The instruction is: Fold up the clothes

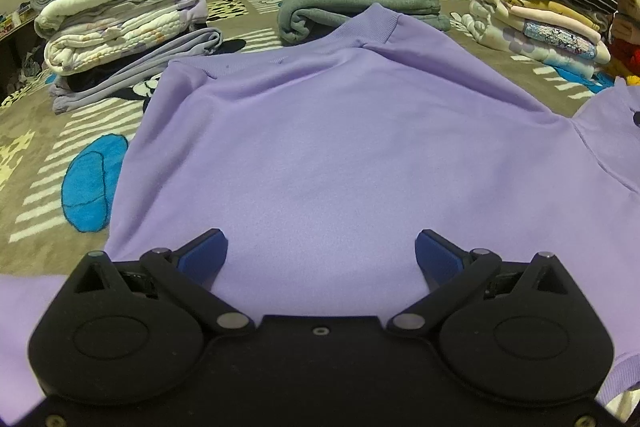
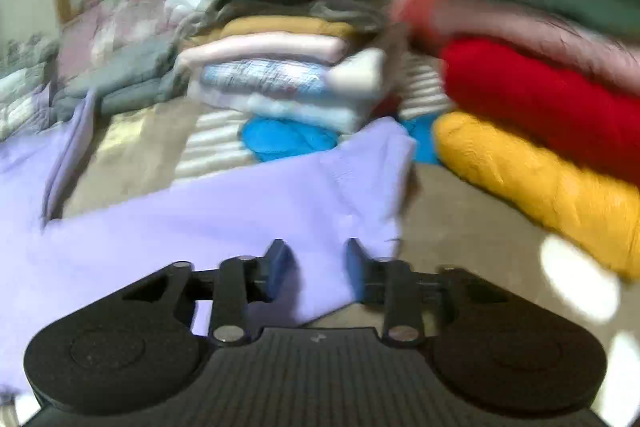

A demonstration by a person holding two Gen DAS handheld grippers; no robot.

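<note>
Your left gripper (image 1: pixel 321 251) hangs low over the lilac sweatshirt (image 1: pixel 320 147) with its fingers (image 1: pixel 204 255) spread wide and nothing between them; cloth lies directly under and ahead of them. The sweatshirt is spread flat on the patterned bed cover (image 1: pixel 48 155), its long axis running straight away from your left fingers to the collar (image 1: pixel 360 23) at the far end. Your right gripper (image 2: pixel 316 267) sits at the sleeve (image 2: pixel 320 179), fingers partly open on either side of the cloth, though the blur there makes it impossible to tell whether they touch it. That sleeve runs away and rightward, so the right hand is nearer it. Beyond lie folded stacks (image 1: pixel 120 15) left and right, and the sweatshirt's near hem is hidden behind the gripper bodies.
</note>
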